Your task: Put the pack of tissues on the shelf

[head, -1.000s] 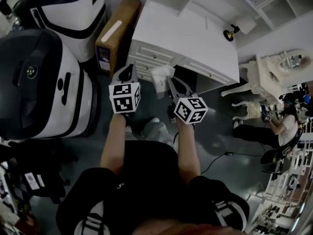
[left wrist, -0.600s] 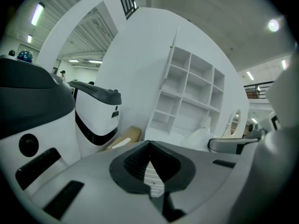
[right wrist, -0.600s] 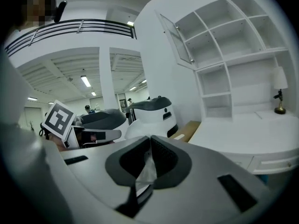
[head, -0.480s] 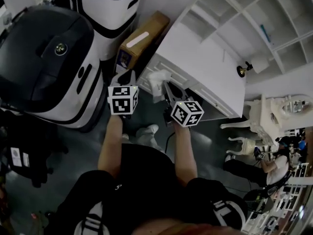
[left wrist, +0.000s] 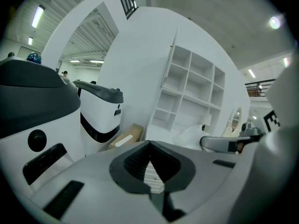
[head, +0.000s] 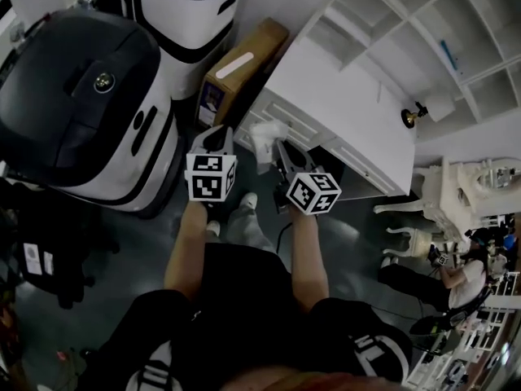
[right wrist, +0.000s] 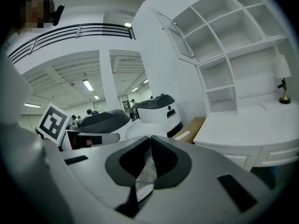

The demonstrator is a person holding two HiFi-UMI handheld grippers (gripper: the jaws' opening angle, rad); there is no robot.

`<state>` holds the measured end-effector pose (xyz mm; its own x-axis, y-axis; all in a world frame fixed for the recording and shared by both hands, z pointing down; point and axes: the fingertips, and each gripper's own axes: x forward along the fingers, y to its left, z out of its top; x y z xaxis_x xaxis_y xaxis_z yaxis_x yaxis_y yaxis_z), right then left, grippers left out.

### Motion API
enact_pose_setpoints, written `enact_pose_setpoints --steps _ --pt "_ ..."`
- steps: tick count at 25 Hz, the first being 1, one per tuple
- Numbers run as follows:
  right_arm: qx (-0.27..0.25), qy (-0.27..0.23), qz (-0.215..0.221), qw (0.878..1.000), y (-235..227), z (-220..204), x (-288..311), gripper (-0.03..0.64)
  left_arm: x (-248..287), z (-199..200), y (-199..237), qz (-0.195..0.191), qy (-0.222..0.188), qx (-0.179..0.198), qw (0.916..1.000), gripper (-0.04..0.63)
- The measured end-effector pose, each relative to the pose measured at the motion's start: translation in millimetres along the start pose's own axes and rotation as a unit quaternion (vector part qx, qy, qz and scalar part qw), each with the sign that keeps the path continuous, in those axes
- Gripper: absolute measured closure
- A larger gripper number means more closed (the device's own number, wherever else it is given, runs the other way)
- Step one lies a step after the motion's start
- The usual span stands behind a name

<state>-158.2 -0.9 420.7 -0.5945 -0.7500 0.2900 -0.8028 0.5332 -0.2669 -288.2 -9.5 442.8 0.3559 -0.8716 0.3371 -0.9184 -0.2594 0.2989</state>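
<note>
The pack of tissues [head: 264, 135] is a white, soft plastic-wrapped bundle held out in front of the white cabinet. My right gripper [head: 279, 147] is shut on its wrapper; in the right gripper view a crinkled flap of the tissue wrapper [right wrist: 146, 171] is pinched between the dark pads. My left gripper [head: 219, 136] hangs beside it on the left, shut, with nothing between its jaws [left wrist: 150, 144]. From the left gripper view the pack [left wrist: 189, 136] shows to the right. The white shelf unit [head: 395, 23] with open compartments rises behind the cabinet top [head: 334, 96].
Two large black-and-white machines [head: 81, 104] stand at the left, with a cardboard box [head: 241, 63] leaning between them and the cabinet. A small brass lamp [head: 411, 114] sits on the cabinet top. A white ornate chair [head: 456, 187] and a seated person [head: 454, 271] are at the right.
The view has swung so the shelf compartments fill more of the upper right. Both grippers kept their places side by side, and the pack stays in the right one.
</note>
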Motion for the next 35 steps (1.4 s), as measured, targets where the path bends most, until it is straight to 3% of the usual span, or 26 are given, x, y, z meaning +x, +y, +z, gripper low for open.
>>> enact_pose_setpoints --steps 9,14,18,20,24,31,35 --pt "0.036 -0.008 -0.037 0.999 -46 -2 -16 0.597 30 -7 -27 -0.021 0.030 0.013 0.9992 0.586" --pt "0.064 0.003 -0.077 0.995 -88 -31 -31 0.595 58 -37 -51 -0.047 0.064 0.026 0.9964 0.586" --pt "0.066 -0.006 -0.083 0.994 -117 -21 -28 0.596 90 -32 -71 -0.060 0.060 0.025 0.9960 0.584" --pt "0.070 -0.001 -0.084 0.994 -143 -20 -32 0.596 115 -36 -92 -0.062 0.077 0.030 0.9947 0.584" --pt "0.090 0.002 -0.125 0.988 -214 -20 -47 0.596 167 -45 -132 -0.088 0.095 0.031 0.9911 0.584" --pt "0.093 -0.022 -0.156 0.983 -287 11 -51 0.596 246 -30 -167 -0.096 0.105 0.037 0.9892 0.584" --pt "0.092 -0.048 -0.177 0.979 -305 35 -53 0.596 262 2 -177 -0.112 0.081 0.049 0.9892 0.584"
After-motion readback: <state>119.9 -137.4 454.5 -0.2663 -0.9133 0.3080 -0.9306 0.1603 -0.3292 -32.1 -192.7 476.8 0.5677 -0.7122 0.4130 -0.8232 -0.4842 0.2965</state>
